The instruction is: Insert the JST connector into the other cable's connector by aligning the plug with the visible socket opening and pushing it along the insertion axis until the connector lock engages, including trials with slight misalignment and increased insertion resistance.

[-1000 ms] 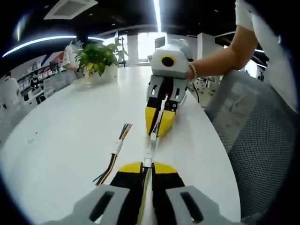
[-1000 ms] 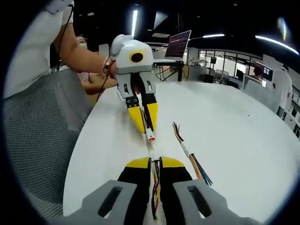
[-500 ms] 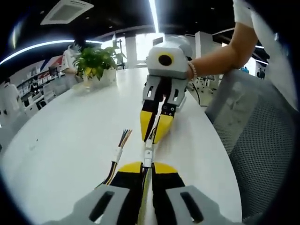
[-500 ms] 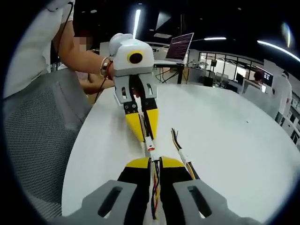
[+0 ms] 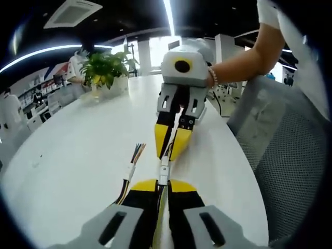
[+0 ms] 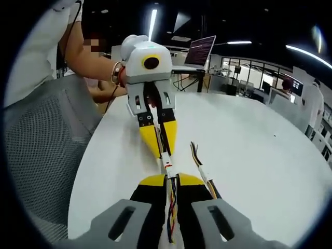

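In the left gripper view my left gripper [image 5: 162, 182] rises from the bottom, its yellow-tipped jaws shut on a wired cable whose white JST connector [image 5: 163, 171] sticks out in front. My right gripper [image 5: 168, 155] faces it from above, shut on the other cable's connector. The two connectors meet end to end in the short gap between the tips; I cannot tell whether the lock has caught. In the right gripper view my right gripper [image 6: 171, 178] holds coloured wires, and the white connector pair [image 6: 167, 166] with a red mark bridges to the left gripper [image 6: 163, 154].
A spare multi-wire cable [image 5: 129, 168] lies on the white table [image 5: 72, 150], also seen as the spare cable [image 6: 203, 167]. A potted plant [image 5: 106, 66] stands at the far end. A laptop [image 6: 198, 49] sits further back. A grey mesh chair [image 5: 290, 155] borders the table edge.
The two grippers have drawn closer together along their shared line. The gap between the connectors has closed, and they now touch.
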